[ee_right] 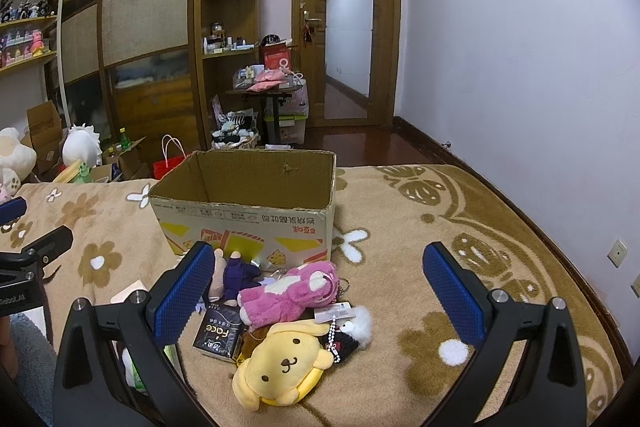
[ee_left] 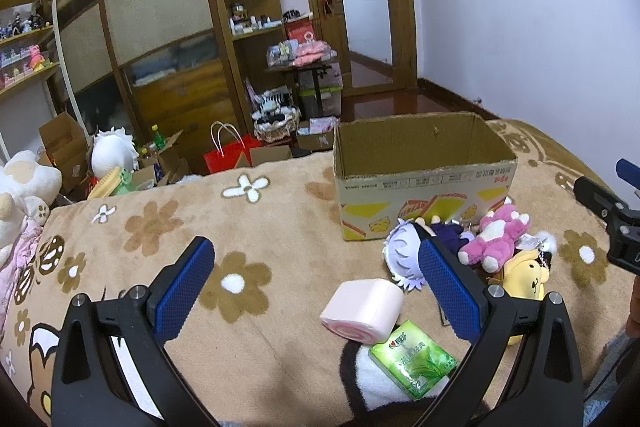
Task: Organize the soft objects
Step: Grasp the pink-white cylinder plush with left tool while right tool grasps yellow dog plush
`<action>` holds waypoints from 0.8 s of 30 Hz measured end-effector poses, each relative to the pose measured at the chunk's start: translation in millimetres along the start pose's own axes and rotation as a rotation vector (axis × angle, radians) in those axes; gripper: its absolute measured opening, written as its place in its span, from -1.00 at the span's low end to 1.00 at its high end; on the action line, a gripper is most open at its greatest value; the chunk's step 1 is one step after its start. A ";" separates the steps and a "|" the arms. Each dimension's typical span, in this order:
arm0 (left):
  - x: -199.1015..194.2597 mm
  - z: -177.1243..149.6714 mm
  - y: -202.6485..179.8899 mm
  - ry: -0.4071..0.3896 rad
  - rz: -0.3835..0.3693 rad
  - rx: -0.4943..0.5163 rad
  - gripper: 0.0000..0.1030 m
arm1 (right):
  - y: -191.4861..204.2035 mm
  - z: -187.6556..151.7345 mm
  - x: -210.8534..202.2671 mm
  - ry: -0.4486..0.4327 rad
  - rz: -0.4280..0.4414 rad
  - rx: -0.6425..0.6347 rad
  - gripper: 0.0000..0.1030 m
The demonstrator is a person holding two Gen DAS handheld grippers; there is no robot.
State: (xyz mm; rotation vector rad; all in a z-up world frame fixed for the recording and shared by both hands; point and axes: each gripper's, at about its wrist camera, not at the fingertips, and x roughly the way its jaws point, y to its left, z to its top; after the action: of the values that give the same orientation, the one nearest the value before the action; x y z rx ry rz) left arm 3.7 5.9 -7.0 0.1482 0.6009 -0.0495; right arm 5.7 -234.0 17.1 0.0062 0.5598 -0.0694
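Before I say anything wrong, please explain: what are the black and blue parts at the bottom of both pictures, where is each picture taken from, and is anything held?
They are no robot. A person holds two hand tools, each with two blue-padded jaws and a wide-angle camera looking along them. One picture comes from the left gripper, the other from the right gripper. Both stand open and hold nothing.

Everything lies on a brown flowered blanket. An open cardboard box stands on it; what it holds is hidden. In front of it lie a pink plush toy, a yellow dog plush, a white-haired doll, a pink roll-shaped cushion, a green tissue pack and a black packet.
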 end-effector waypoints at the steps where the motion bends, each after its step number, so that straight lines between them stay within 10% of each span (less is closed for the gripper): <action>1: 1.5 -0.6 0.7 0.012 -0.005 0.001 0.96 | -0.2 0.5 -0.1 0.005 0.005 0.005 1.00; 24: 83.9 3.5 -5.9 0.283 -0.115 -0.042 0.96 | -22.6 -7.6 53.3 0.223 0.036 0.132 1.00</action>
State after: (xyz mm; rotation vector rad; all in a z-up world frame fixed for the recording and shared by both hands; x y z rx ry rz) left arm 74.2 -0.7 -52.4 0.0795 0.8920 -0.1285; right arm 45.2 -259.8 -17.3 0.1540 0.7773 -0.0713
